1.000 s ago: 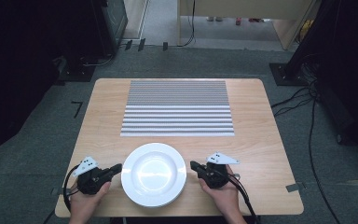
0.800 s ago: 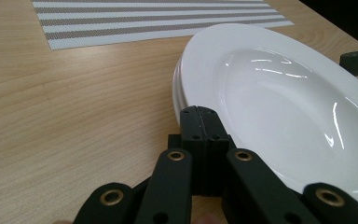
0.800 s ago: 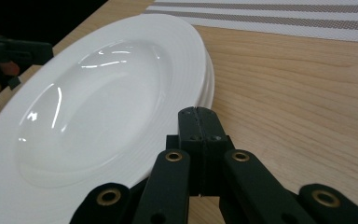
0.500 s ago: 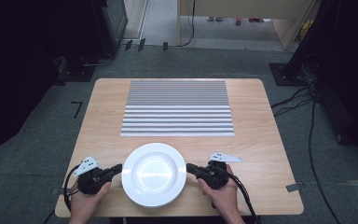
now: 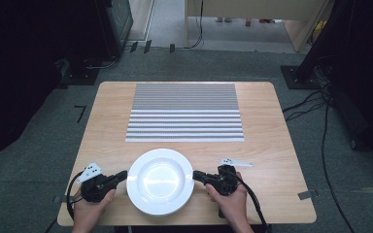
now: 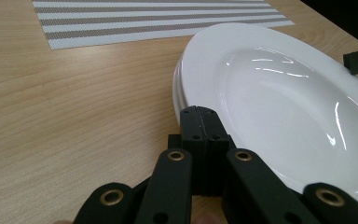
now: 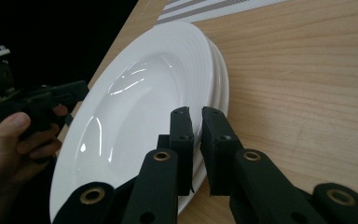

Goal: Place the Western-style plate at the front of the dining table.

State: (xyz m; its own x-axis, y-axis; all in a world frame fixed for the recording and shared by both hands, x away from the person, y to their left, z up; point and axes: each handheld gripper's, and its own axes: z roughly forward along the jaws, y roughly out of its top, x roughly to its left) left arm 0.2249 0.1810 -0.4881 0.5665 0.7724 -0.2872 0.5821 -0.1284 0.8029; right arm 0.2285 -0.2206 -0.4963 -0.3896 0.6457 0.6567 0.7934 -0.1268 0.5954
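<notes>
A stack of white plates [image 5: 160,182] sits at the table's front centre. My left gripper [image 5: 123,174] lies level at the stack's left rim, its jaws shut with nothing between them [image 6: 200,112]; the plates [image 6: 284,93] start just past its tips. My right gripper [image 5: 196,175] lies level at the right rim. Its jaws [image 7: 196,114] have just been opening and stand open by a narrow gap over the rim of the plates [image 7: 135,107], pressing on nothing. The left gripper [image 7: 70,91] and its hand show across the stack.
A grey and white striped placemat [image 5: 184,111] lies on the wooden table [image 5: 272,145] behind the plates. Cables trail from both grippers off the front edge. Dark floor and equipment surround the table.
The right gripper's tip has edged a little closer to the plate rim. The left gripper and the plates have kept still.
</notes>
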